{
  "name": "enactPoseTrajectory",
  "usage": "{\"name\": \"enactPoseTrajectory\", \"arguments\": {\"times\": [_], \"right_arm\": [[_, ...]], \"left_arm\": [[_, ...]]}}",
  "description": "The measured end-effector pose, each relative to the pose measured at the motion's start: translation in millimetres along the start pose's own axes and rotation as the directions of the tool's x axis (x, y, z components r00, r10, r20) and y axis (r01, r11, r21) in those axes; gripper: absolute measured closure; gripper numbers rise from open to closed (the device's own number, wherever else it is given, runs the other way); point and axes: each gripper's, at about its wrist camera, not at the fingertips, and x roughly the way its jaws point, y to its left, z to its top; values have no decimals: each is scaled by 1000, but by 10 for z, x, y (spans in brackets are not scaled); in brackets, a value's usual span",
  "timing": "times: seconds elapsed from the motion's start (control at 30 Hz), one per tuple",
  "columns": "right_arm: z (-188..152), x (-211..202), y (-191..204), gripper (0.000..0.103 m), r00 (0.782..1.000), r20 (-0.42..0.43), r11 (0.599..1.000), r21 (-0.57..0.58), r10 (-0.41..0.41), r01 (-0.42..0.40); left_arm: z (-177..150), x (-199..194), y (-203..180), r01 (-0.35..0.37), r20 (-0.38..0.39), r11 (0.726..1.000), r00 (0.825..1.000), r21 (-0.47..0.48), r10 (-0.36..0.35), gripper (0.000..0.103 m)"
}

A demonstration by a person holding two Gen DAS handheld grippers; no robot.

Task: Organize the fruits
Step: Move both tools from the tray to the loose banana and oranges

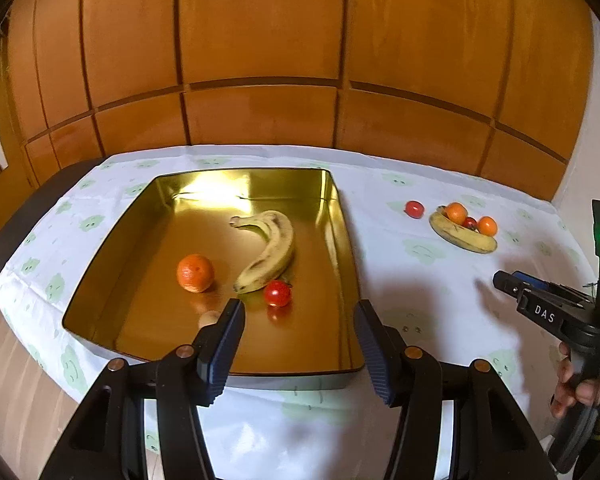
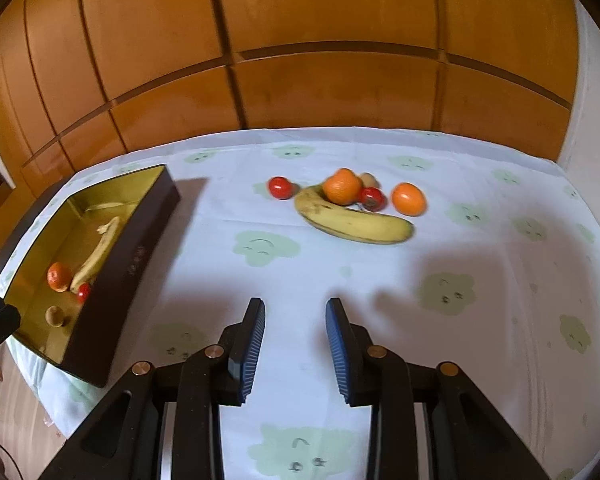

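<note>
A gold-lined tin box (image 1: 342, 216) (image 2: 140, 248) sits on the table at the left. It holds a banana (image 1: 270, 252), an orange (image 1: 195, 273), a tomato (image 1: 277, 293) and a small brown fruit (image 1: 209, 318). My left gripper (image 1: 298, 312) is open and empty above the box's near edge. Loose on the cloth lie a banana (image 2: 352, 222), two oranges (image 2: 342, 186) (image 2: 409, 199), two tomatoes (image 2: 281, 187) (image 2: 372, 198) and a brown fruit (image 2: 367, 179). My right gripper (image 2: 296, 312) is open and empty, well short of that pile; it also shows in the left wrist view (image 1: 540, 304).
A white tablecloth (image 2: 480, 248) with green smiley prints covers the table. A wooden panelled wall (image 1: 260, 60) stands behind the table's far edge. A white wall (image 2: 592, 120) is at the far right.
</note>
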Motion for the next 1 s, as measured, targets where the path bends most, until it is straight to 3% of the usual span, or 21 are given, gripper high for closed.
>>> {"name": "enactPoseTrajectory", "arguments": {"times": [0.43, 0.57, 0.87, 1.0], "right_arm": [[-86, 18, -514, 69, 997, -8, 991, 106, -78, 78], [-101, 20, -644, 69, 996, -14, 988, 125, -85, 86], [-127, 21, -896, 69, 995, -27, 985, 141, -96, 98], [-117, 19, -984, 69, 995, -27, 985, 140, -93, 96]], "left_arm": [[130, 162, -504, 128, -54, 986, 991, 107, -123, 46], [210, 324, -704, 212, -114, 972, 973, 97, -201, 46], [467, 792, -1158, 292, -194, 954, 942, 71, -274, 46], [641, 1089, -1351, 319, -226, 948, 923, -1, -311, 46]]}}
